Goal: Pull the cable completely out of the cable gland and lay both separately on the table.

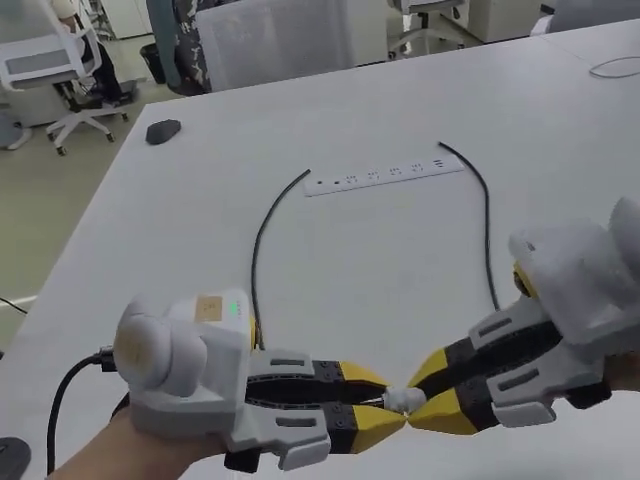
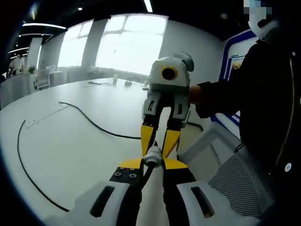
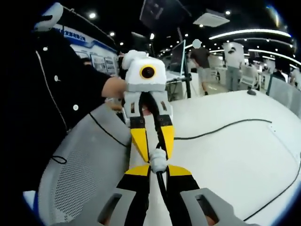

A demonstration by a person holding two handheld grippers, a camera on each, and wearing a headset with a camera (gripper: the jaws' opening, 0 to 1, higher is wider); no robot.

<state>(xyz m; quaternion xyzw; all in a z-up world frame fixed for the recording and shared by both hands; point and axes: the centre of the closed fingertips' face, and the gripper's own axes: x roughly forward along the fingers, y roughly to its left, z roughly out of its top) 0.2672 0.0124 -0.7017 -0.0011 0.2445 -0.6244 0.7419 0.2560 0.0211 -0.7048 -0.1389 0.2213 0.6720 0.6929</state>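
Cable gland (image 1: pixel 405 400): pinched between the tips of the two tongs, well to the person's side of the power strip (image 1: pixel 385 175) and held above the table (image 1: pixel 400 270).
Cable (image 1: pixel 256 260): black. Two runs leave the ends of the power strip and curve in toward the tongs. A short stretch shows right at the gland in both gripper views.
Left gripper (image 1: pixel 392 400): jaws together, clamped on one end of the gland.
Right gripper (image 1: pixel 420 402): jaws together on the other end, tip to tip with the left.
Done: both grips look set.
Left: the cable seems not yet out, so the pull and laying both down remain.
Room: bare table lies between the power strip and the tongs. A mouse (image 1: pixel 163 131) sits well beyond the power strip.
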